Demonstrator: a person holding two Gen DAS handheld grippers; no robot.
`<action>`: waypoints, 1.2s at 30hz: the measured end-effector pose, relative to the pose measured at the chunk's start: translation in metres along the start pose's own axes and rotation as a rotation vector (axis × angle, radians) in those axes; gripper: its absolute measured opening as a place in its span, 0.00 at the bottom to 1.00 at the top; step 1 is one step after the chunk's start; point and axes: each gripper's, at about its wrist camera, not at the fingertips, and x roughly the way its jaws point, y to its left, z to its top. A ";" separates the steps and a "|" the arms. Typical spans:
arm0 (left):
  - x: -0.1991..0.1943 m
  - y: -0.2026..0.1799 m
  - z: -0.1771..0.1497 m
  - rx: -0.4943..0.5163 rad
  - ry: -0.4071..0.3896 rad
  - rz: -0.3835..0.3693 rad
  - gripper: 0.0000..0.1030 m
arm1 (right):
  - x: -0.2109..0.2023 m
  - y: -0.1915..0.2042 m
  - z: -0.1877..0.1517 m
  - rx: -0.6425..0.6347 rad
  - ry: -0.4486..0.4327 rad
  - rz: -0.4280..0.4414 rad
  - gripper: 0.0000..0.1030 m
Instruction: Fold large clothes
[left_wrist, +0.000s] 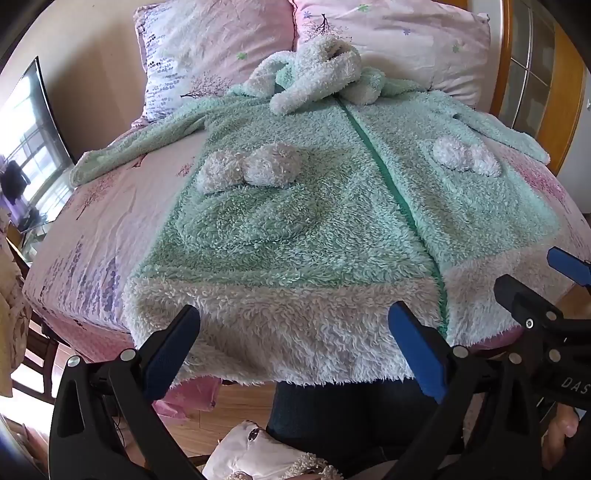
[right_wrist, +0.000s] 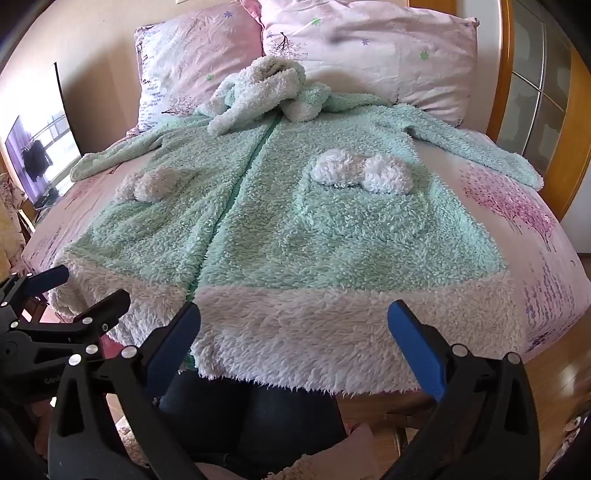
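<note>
A mint-green fleece robe with a white hem band lies spread front-up on the bed, zipper down its middle, hood bunched near the pillows, sleeves out to both sides. White pom-pom pairs sit on both front panels. My left gripper is open and empty, hovering just before the left half of the hem. My right gripper is open and empty before the right half of the hem. Each gripper also shows in the other's view: the right one, the left one.
The bed has a pink floral sheet and two pillows at the head. A wooden frame stands at the right. A TV stands at the left. The person's legs and wood floor are below the hem.
</note>
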 end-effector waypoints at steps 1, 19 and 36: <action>0.000 0.000 0.000 0.000 0.001 0.000 0.99 | 0.000 0.000 0.000 0.001 -0.001 0.001 0.98; 0.002 0.006 -0.002 -0.007 0.007 -0.009 0.99 | 0.001 0.000 0.000 0.003 0.001 0.005 0.98; 0.000 0.003 -0.002 -0.010 0.007 -0.007 0.99 | 0.003 -0.002 0.000 0.009 0.001 0.005 0.98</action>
